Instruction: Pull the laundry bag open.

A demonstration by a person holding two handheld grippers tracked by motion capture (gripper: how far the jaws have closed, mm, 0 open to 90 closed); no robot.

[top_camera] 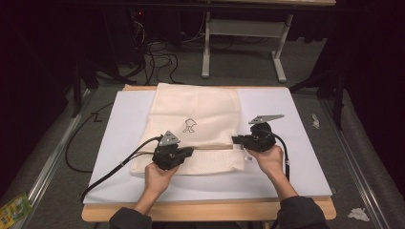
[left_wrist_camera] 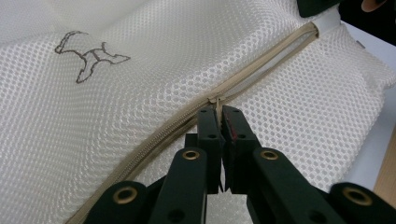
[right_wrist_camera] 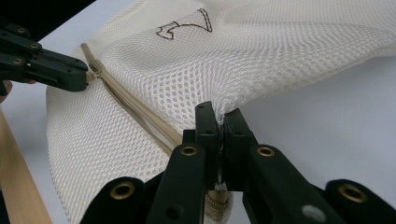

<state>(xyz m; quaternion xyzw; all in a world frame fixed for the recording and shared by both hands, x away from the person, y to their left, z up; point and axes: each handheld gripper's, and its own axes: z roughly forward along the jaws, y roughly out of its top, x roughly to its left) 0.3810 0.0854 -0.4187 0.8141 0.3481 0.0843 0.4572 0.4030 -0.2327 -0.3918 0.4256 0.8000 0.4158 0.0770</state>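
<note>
Mesh bag [top_camera: 196, 124] flat on white board [top_camera: 296, 157]. Your left gripper [left_wrist_camera: 218, 112] clamped on zipper pull [left_wrist_camera: 215, 100], seen in left gripper view. Right gripper [right_wrist_camera: 220, 120] pinches bag's edge at zipper [right_wrist_camera: 135, 109] end; high view hides both grips.

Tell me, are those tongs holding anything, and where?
Both hold the mesh bag: left tongs pinch its zipper pull, right tongs clamp the bag's edge by the zipper's end.

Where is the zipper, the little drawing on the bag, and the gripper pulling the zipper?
zipper [left_wrist_camera: 261, 60], left gripper view, on its open stretch.
little drawing [left_wrist_camera: 91, 57], left gripper view, its middle.
left gripper [left_wrist_camera: 219, 112], left gripper view, between its tips.
</note>
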